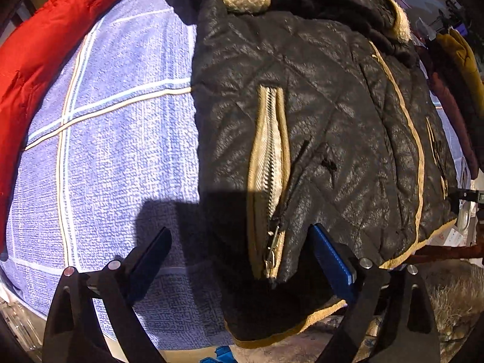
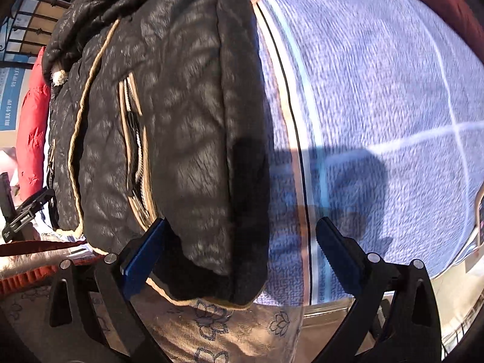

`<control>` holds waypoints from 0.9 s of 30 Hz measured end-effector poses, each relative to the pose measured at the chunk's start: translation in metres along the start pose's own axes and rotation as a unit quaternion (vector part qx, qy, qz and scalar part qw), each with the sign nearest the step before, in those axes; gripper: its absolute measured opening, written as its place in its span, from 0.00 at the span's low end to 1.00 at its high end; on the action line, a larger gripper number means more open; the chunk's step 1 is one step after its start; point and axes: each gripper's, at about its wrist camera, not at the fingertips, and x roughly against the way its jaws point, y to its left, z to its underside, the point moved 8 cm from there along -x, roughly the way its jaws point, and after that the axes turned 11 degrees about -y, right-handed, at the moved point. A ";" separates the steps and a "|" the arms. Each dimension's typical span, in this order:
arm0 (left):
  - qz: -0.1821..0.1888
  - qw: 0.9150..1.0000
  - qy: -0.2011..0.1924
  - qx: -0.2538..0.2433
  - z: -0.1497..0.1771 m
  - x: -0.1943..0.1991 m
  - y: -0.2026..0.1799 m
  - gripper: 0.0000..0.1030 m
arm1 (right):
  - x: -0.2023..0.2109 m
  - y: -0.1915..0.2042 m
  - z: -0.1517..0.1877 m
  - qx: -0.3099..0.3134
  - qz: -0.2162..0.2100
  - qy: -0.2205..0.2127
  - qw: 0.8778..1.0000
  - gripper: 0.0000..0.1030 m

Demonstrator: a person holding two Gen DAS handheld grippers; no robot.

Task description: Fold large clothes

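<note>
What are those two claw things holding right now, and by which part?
Nothing. Both the left gripper and the right gripper stand open above the black jacket's hem corners.

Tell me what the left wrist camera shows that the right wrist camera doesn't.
Only the left wrist view shows the mustard-yellow garment at the far right edge.

Only the right wrist view shows the beige flower-patterned cloth below the jacket hem and the black metal railing.

Both show the black quilted jacket with tan piping, the blue checked blanket, the red padded jacket, and open jaws straddling the black jacket's hem.
</note>
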 end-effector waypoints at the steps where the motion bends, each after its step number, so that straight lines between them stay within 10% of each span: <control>1: 0.000 1.000 0.005 -0.005 0.004 -0.003 -0.001 0.86 | -0.002 -0.003 0.002 -0.005 -0.003 0.000 1.000 0.93; 8: 0.007 1.000 0.018 0.018 0.015 -0.018 0.001 0.85 | -0.006 0.006 0.010 -0.015 -0.040 0.017 0.999 0.77; 12: 0.018 1.000 0.024 -0.008 0.012 -0.021 -0.018 0.51 | -0.010 0.019 0.015 0.010 -0.029 0.028 0.999 0.63; 15: 0.008 1.000 0.023 -0.019 0.013 -0.021 -0.028 0.43 | -0.009 0.028 0.014 0.019 -0.036 0.032 0.999 0.34; 27: 0.066 0.998 0.002 0.014 -0.021 0.030 -0.040 0.23 | 0.034 0.063 -0.001 0.005 -0.092 -0.008 0.996 0.22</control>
